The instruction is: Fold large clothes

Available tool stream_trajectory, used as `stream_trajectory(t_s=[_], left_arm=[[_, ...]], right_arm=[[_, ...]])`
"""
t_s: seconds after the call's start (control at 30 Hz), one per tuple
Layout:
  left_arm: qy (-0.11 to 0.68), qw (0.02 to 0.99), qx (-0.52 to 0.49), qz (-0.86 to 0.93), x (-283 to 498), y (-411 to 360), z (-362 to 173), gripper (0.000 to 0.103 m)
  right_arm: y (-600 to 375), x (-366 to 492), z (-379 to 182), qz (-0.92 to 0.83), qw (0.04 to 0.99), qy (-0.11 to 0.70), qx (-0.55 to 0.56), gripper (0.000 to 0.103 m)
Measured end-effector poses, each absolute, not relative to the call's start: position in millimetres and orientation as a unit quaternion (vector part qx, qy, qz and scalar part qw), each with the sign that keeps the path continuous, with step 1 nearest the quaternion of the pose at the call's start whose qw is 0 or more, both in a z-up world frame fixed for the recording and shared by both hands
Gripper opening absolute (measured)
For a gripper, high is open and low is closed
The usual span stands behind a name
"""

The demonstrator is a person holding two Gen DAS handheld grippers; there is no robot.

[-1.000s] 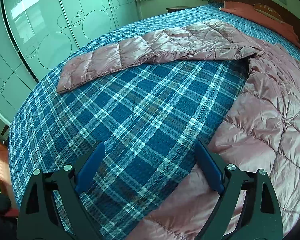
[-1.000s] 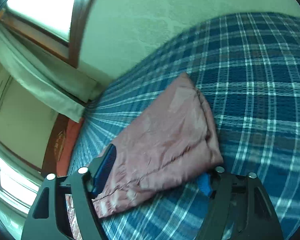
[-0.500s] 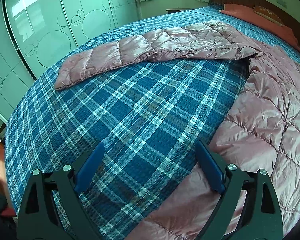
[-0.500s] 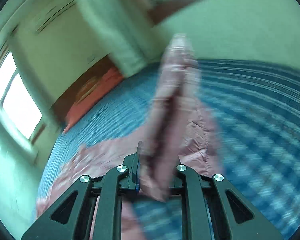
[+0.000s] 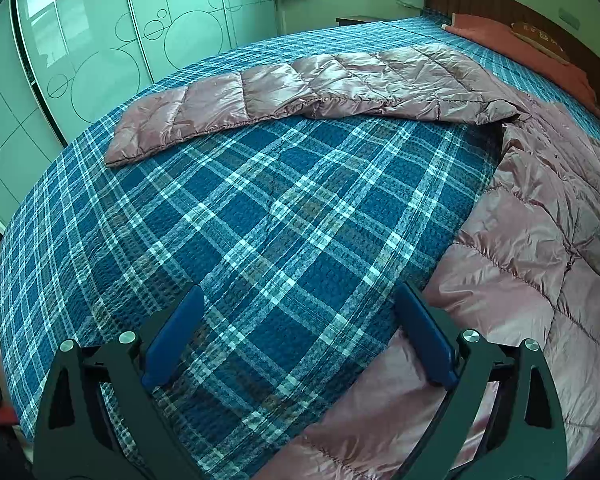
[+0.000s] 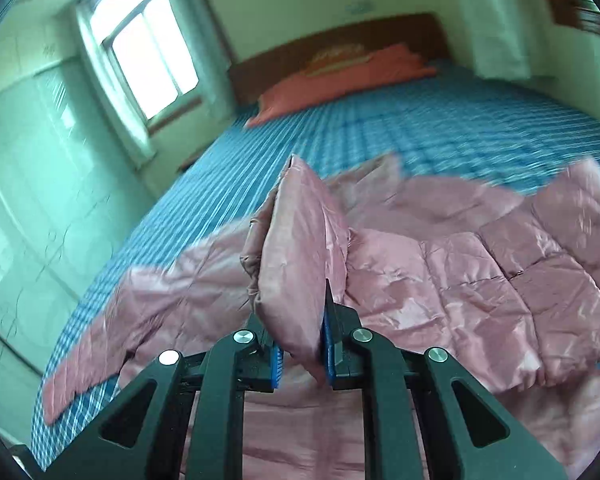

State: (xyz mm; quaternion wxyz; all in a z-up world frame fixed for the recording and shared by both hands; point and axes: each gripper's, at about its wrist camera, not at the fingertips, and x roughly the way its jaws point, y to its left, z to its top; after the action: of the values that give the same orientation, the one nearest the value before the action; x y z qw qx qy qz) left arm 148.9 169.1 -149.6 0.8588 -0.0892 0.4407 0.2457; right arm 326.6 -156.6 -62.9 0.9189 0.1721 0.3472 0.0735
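A shiny pink quilted jacket (image 5: pixel 540 248) lies on the blue plaid bedspread (image 5: pixel 260 220). One sleeve (image 5: pixel 300 88) stretches flat to the left across the bed. My left gripper (image 5: pixel 299 292) hovers over bare bedspread beside the jacket's hem; its jaws are opening, with nothing between them. In the right wrist view, my right gripper (image 6: pixel 296 312) is shut on the other sleeve's end (image 6: pixel 296 240), which stands up over the jacket's body (image 6: pixel 460 280).
An orange pillow (image 6: pixel 340 76) lies at the dark wooden headboard (image 6: pixel 340 36). Pale green wardrobe doors (image 5: pixel 80 48) run along the bed's far side. A window (image 6: pixel 148 52) is beside the headboard. The bed's edge (image 5: pixel 8 280) drops off at the left.
My right gripper closed on the sleeve end, lifted it off the bedspread and swung it over the jacket's body. The left gripper drifted slightly forward and opened a little wider.
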Motion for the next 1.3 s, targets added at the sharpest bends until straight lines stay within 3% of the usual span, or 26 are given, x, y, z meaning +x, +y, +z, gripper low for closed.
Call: stream_trajectory(t_s=[0.37, 0.43, 0.5, 0.53, 0.77, 0.93, 1.07, 1.3], left_arm=[[0.437, 0.86, -0.092, 0.246, 144.6, 176.6, -158.4, 0.097], [0.438, 0.86, -0.092, 0.246, 144.7, 176.3, -158.0, 0.098], [0.438, 0.86, -0.093, 0.245, 144.6, 175.9, -157.7, 0.098], [0.438, 0.86, -0.092, 0.245, 144.9, 175.1, -157.3, 0.098], [0.437, 0.86, -0.091, 0.246, 144.3, 176.4, -158.6, 0.098], [0.438, 0.86, -0.087, 0.249, 144.8, 175.1, -159.8, 0.098], [0.438, 0.859, -0.086, 0.25, 144.9, 174.3, -159.3, 0.099], [0.438, 0.859, -0.084, 0.251, 144.2, 175.1, -160.6, 0.099]], right_arm=[[-64.1, 351.5, -112.8, 0.138, 0.876, 0.439, 0.145, 0.019], [-60.8, 347.0, -111.5, 0.159, 0.87, 0.444, 0.142, 0.041], [-67.3, 336.0, -102.5, 0.18, 0.867, 0.44, 0.15, 0.054], [-70.9, 331.3, -99.2, 0.184, 0.867, 0.437, 0.152, 0.055], [-181.0, 297.1, -56.2, 0.12, 0.909, 0.376, 0.134, 0.054], [-280.3, 295.9, -90.4, -0.046, 0.905, 0.407, 0.117, 0.049], [-290.3, 298.6, -130.9, -0.053, 0.888, 0.45, 0.077, 0.049], [-299.9, 316.4, -100.3, -0.069, 0.9, 0.423, 0.079, 0.051]])
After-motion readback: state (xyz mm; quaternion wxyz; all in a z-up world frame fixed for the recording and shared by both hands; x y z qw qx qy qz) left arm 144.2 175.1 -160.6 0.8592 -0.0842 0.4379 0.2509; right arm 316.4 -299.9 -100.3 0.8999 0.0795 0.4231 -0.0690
